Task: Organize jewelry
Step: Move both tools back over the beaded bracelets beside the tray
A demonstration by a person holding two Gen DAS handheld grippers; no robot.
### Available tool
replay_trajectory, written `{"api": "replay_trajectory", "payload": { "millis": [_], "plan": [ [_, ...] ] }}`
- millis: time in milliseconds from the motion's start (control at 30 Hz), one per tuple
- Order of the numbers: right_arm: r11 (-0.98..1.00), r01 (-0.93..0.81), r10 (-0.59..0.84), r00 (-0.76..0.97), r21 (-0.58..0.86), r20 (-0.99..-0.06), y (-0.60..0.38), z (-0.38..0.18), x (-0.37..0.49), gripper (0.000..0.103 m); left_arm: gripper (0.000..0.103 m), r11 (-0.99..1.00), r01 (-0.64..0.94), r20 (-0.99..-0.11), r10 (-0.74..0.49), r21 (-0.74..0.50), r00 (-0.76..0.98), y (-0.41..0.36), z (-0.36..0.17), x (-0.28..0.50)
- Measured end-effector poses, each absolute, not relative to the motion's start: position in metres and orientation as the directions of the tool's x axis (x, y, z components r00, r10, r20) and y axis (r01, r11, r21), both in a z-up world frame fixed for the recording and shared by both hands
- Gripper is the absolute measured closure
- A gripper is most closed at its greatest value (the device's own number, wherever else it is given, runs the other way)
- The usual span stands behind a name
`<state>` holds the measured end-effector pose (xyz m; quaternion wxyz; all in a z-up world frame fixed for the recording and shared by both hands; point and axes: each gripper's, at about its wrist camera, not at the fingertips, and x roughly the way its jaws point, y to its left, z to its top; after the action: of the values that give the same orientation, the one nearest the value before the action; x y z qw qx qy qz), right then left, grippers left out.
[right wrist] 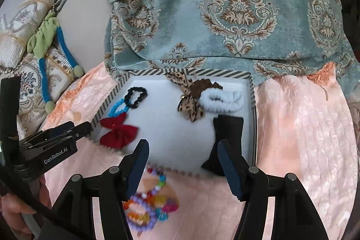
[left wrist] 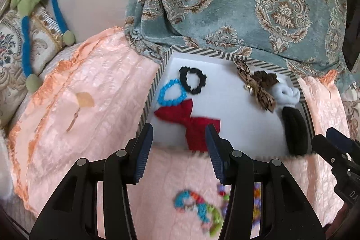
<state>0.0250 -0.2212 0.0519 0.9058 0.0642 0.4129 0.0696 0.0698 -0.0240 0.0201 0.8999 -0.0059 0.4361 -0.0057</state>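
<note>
Beaded bracelets (right wrist: 147, 206) blurred, black bow (right wrist: 226, 141) half-hidden

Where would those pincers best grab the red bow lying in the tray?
Probably at the narrow waist of the red bow, where the two wings pinch together: it is the thinnest part, so the jaws can close across it. It lies flat near the front left corner of the striped tray, so coming down from above with the left gripper, whose jaws stand open, looks easiest.

Peach bedspread (left wrist: 94, 109), teal damask fabric (right wrist: 225, 15)
</note>
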Motion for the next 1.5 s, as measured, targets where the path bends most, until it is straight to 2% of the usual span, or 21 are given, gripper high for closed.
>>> {"api": "replay_trajectory", "payload": {
  "millis": [267, 500, 933, 1067, 1200, 1500],
  "plan": [
    [0.984, -0.089, 0.175, 0.660, 0.156, -0.730, -0.212, 0.057, -0.013, 0.037, 0.055, 1.000, -0.006, -0.778, -0.010, -0.017, 0.629, -0.019, 0.020, 0.022],
    [0.983, -0.092, 0.182, 0.645, 0.161, -0.742, -0.213, 0.050, -0.030, 0.037, 0.055, 1.000, -0.001, -0.785, -0.018, -0.024, 0.619, -0.013, 0.017, 0.001],
    [0.979, -0.099, 0.203, 0.558, 0.179, -0.805, -0.223, 0.011, -0.041, 0.037, 0.055, 0.992, -0.064, -0.834, -0.053, -0.105, 0.549, 0.029, -0.003, -0.014],
    [0.975, -0.130, 0.222, 0.540, 0.180, -0.812, -0.217, 0.005, -0.040, 0.052, 0.055, 0.988, -0.085, -0.845, -0.064, -0.128, 0.531, 0.037, -0.011, -0.013],
    [0.969, -0.168, 0.242, 0.534, 0.179, -0.810, -0.209, 0.001, -0.037, 0.059, 0.055, 0.983, -0.096, -0.862, -0.086, -0.154, 0.500, 0.041, -0.021, -0.008],
    [0.952, -0.255, 0.281, 0.497, 0.172, -0.821, -0.186, -0.012, -0.018, 0.060, 0.055, 0.976, -0.076, -0.887, -0.150, -0.202, 0.436, 0.030, -0.040, 0.008]
  ]
}}
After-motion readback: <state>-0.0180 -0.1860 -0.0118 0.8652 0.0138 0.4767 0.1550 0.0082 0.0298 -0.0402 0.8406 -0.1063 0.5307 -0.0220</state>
